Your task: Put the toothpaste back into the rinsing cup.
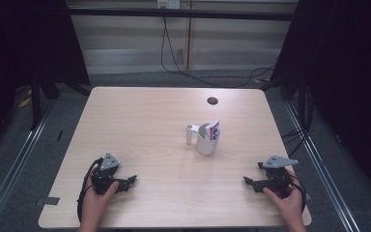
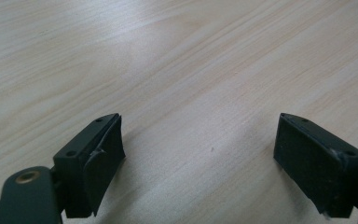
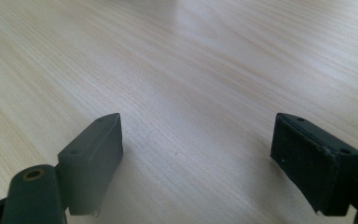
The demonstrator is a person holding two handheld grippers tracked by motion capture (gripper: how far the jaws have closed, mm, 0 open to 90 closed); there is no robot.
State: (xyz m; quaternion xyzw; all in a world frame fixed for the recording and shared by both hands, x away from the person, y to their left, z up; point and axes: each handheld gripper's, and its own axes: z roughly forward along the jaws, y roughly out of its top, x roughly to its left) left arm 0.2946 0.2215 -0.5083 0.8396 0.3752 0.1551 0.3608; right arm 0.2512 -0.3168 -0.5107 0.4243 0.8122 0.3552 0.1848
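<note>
A white cup [image 1: 207, 140] stands upright right of the table's middle, with a red, white and blue tube [image 1: 214, 128] leaning inside it. A small white cylinder [image 1: 190, 134] stands just left of the cup, touching or nearly touching it. My left gripper [image 1: 128, 181] rests low at the front left, held by a hand, jaws open and pointing right. My right gripper [image 1: 250, 182] rests at the front right, jaws open and pointing left. In each gripper view, the left gripper [image 2: 198, 149] and the right gripper [image 3: 196, 149] have wide-apart jaws over bare wood.
The light wooden table [image 1: 145, 121] has a dark round hole [image 1: 212, 100] near its far right edge. Black cables [image 1: 193, 72] trail on the floor behind it. Dark curtains and metal rails flank both sides.
</note>
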